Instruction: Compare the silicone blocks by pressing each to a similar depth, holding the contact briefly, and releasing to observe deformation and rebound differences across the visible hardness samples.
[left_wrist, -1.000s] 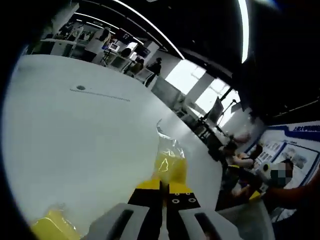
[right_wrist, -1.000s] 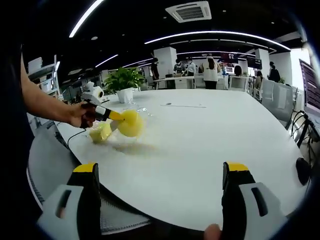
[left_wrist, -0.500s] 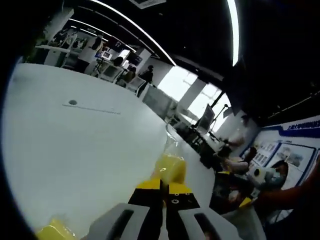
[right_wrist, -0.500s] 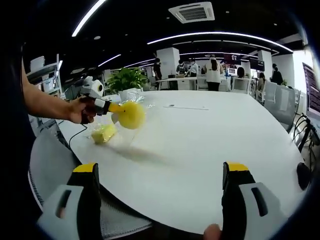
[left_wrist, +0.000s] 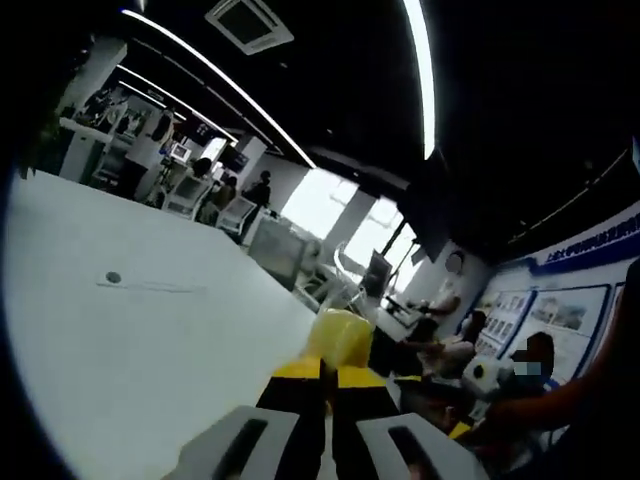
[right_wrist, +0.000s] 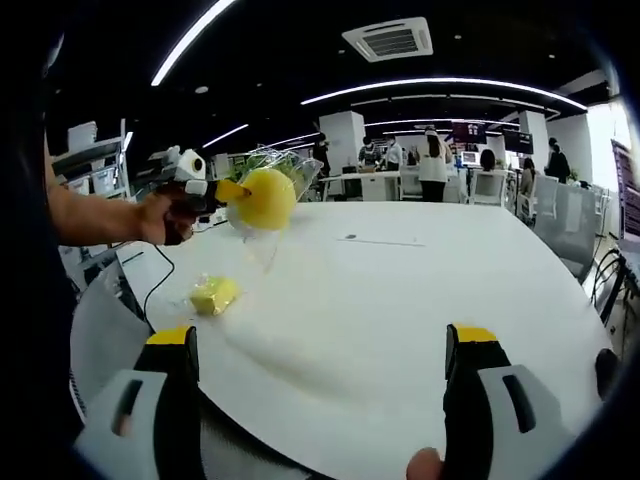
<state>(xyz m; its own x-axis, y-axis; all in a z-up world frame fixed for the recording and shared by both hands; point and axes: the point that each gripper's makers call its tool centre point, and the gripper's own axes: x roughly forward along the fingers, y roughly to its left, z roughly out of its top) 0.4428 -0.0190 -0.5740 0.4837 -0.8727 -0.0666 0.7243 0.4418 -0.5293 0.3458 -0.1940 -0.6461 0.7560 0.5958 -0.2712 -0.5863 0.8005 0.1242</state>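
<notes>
My left gripper (left_wrist: 327, 372) is shut on a yellow silicone block (left_wrist: 338, 338) in a clear plastic bag, held up in the air above the white table (left_wrist: 120, 330). In the right gripper view that left gripper (right_wrist: 222, 190) shows at upper left in a person's hand, with the bagged yellow block (right_wrist: 264, 197) lifted well off the table. A second yellow block in a bag (right_wrist: 214, 295) lies on the table (right_wrist: 400, 300) below it. My right gripper (right_wrist: 320, 370) stands open over the table's near edge, nothing between its jaws.
A black cable (right_wrist: 155, 285) runs over the table's left edge. A small dark spot (right_wrist: 350, 237) marks the tabletop's middle. Chairs (right_wrist: 560, 210) stand at the far right; people stand at desks behind the table.
The left gripper has lifted the bagged yellow block higher off the table. The second bagged block stays on the table. The right gripper stays open and still.
</notes>
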